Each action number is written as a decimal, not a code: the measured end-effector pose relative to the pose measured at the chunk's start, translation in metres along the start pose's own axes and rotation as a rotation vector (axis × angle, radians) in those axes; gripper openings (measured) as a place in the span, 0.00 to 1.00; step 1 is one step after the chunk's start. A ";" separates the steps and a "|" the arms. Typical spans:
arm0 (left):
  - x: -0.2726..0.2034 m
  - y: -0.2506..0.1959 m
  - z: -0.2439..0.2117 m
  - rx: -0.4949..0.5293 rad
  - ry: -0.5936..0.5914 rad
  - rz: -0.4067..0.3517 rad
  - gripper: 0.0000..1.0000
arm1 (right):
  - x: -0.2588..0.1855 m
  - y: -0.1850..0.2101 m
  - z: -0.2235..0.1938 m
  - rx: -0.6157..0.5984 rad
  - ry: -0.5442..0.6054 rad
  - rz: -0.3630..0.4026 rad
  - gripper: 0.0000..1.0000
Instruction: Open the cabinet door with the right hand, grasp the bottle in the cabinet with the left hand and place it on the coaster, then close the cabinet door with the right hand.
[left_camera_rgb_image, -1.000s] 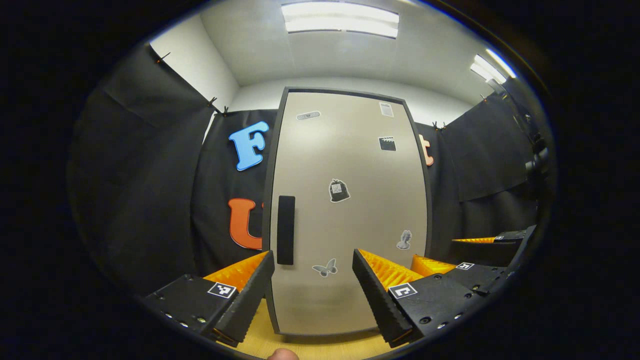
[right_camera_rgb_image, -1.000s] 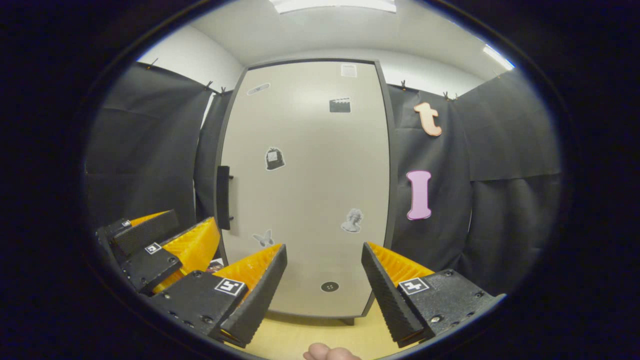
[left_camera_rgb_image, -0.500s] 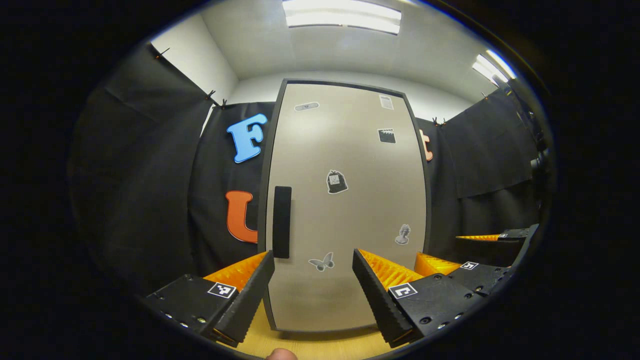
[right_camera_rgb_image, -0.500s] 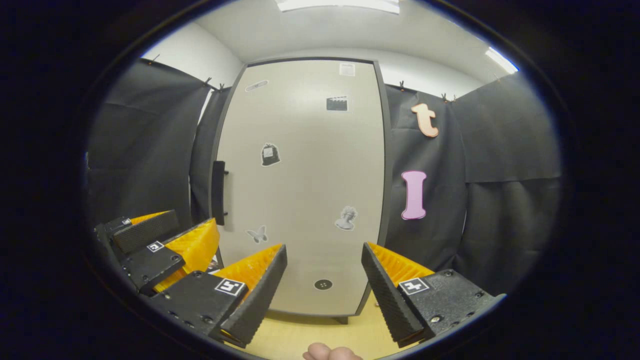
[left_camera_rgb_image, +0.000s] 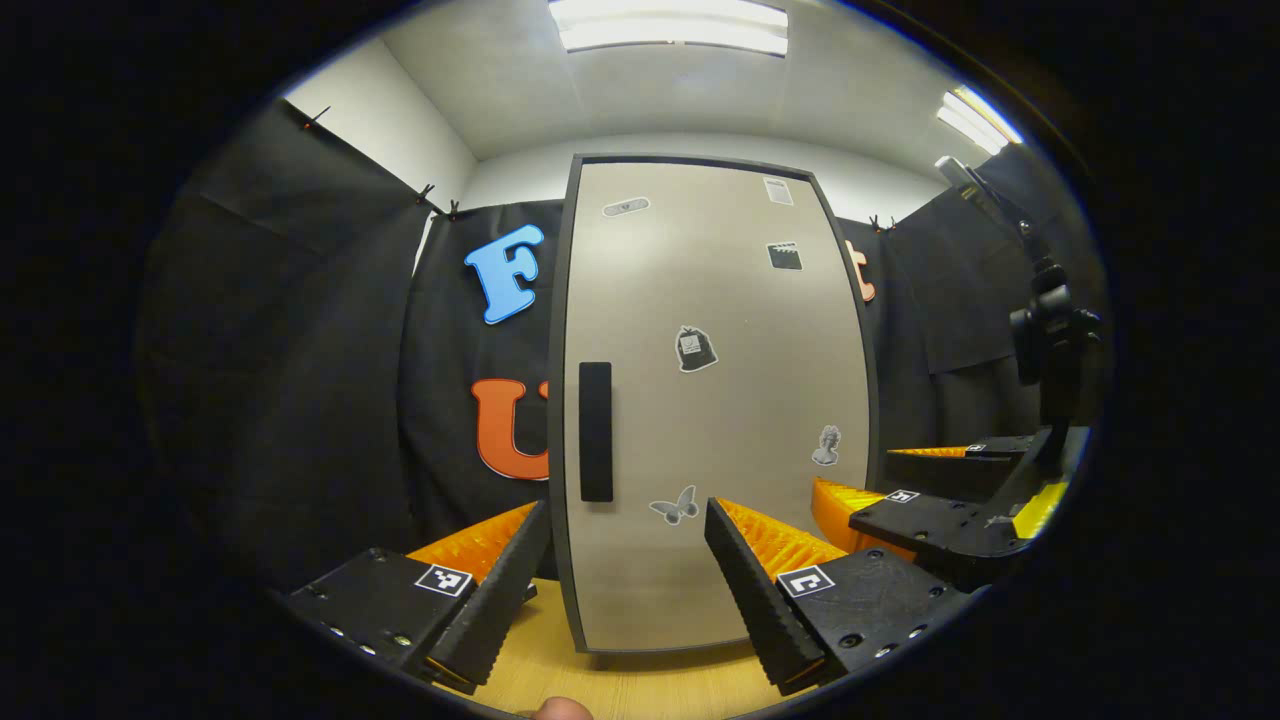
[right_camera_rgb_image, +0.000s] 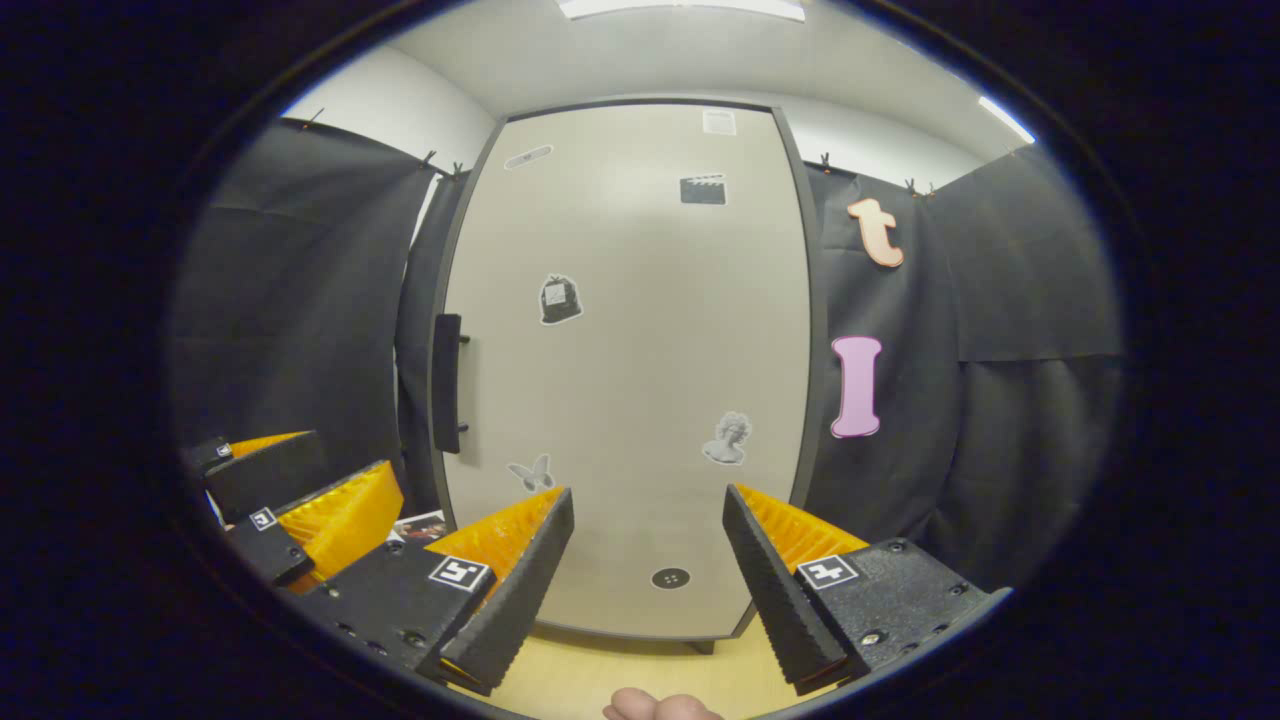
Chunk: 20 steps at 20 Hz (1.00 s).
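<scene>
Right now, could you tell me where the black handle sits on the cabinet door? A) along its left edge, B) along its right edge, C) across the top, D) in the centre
A: in the left gripper view the black handle stands upright along the left edge of the closed cabinet door, and likewise in the right gripper view.

Bright ceiling panels (left_camera_rgb_image: 668, 24), fisheye-bent edges.
</scene>
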<state>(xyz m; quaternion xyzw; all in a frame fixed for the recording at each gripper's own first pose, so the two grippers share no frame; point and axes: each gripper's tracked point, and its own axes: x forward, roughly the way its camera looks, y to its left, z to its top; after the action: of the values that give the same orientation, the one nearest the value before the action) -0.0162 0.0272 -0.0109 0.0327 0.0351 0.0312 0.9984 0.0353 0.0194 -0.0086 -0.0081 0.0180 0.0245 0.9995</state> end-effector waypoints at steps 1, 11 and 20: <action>-0.003 0.005 0.000 0.005 0.002 0.009 0.95 | 0.006 0.006 0.002 -0.003 -0.002 0.012 0.97; -0.043 0.066 -0.009 0.045 0.046 0.143 0.95 | 0.068 0.112 0.029 -0.125 -0.107 0.224 0.97; -0.091 0.144 -0.026 -0.001 0.102 0.373 0.96 | 0.107 0.179 0.033 -0.140 -0.097 0.329 1.00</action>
<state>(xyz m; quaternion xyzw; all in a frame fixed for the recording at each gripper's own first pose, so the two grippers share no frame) -0.1171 0.1662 -0.0208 0.0365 0.0790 0.2173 0.9722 0.1348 0.2041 0.0180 -0.0732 -0.0310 0.1893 0.9787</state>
